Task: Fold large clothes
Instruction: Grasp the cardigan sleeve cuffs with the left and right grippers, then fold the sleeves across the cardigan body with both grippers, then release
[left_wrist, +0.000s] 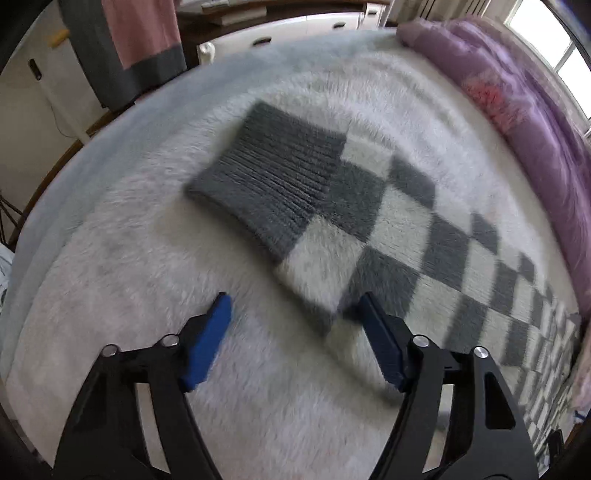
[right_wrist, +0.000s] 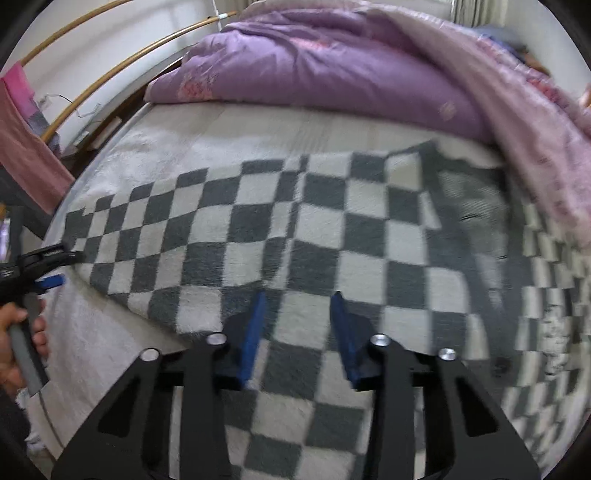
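A grey-and-white checkered knit sweater (right_wrist: 258, 229) lies flat on a fluffy white blanket (left_wrist: 147, 258) on the bed. Its sleeve with a ribbed grey cuff (left_wrist: 269, 177) stretches out in the left wrist view. My left gripper (left_wrist: 295, 314) is open and empty, just above the blanket at the sleeve's near edge. It also shows at the left edge of the right wrist view (right_wrist: 55, 266). My right gripper (right_wrist: 299, 317) is open and empty, over the sweater's body near its lower edge.
A rolled purple quilt (right_wrist: 314, 70) lies along the far side of the bed, also in the left wrist view (left_wrist: 517, 103). A pink and grey garment (left_wrist: 140, 40) hangs beyond the bed. A white cabinet (left_wrist: 280, 33) stands behind.
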